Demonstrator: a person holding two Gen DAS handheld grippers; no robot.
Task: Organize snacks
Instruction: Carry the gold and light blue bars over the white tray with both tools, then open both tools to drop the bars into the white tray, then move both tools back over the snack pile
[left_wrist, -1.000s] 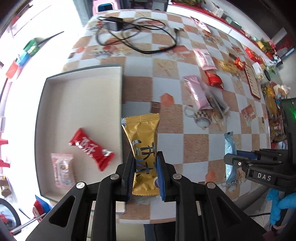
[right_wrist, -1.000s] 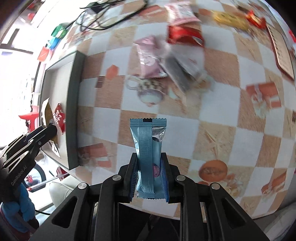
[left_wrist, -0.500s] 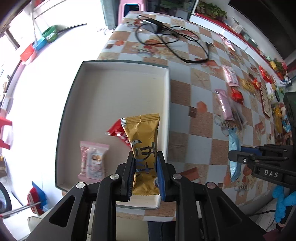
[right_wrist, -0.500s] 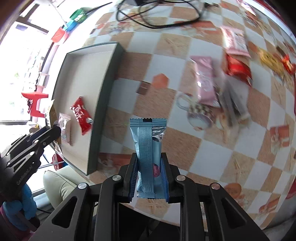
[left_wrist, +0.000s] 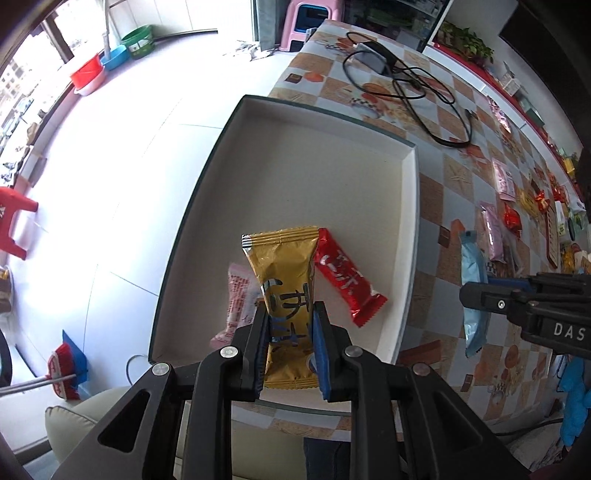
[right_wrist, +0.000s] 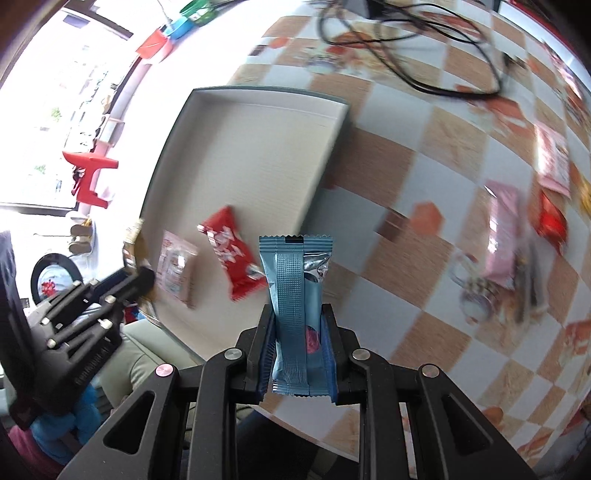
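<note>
My left gripper (left_wrist: 290, 332) is shut on a gold snack packet (left_wrist: 284, 273), held upright above the near end of a shallow white tray (left_wrist: 410, 206). In the tray lie a red packet (left_wrist: 345, 277) and a pink packet (left_wrist: 238, 299), partly hidden by the gold one. My right gripper (right_wrist: 297, 345) is shut on a blue snack packet (right_wrist: 293, 295), held above the table just right of the tray (right_wrist: 325, 155). The red packet (right_wrist: 229, 251) and the pink packet (right_wrist: 177, 269) also show in the right wrist view. The left gripper (right_wrist: 138, 275) shows at the tray's left side.
Several loose snack packets (left_wrist: 493, 229) lie on the checkered tablecloth (left_wrist: 436, 258) right of the tray. A black cable with an adapter (left_wrist: 406, 81) lies at the far end. The table's left edge drops to a white floor with a red stool (left_wrist: 14, 218).
My left gripper has carried the gold packet leftward from the table to over the tray. My right gripper has moved left with the blue packet toward the tray's right wall.
</note>
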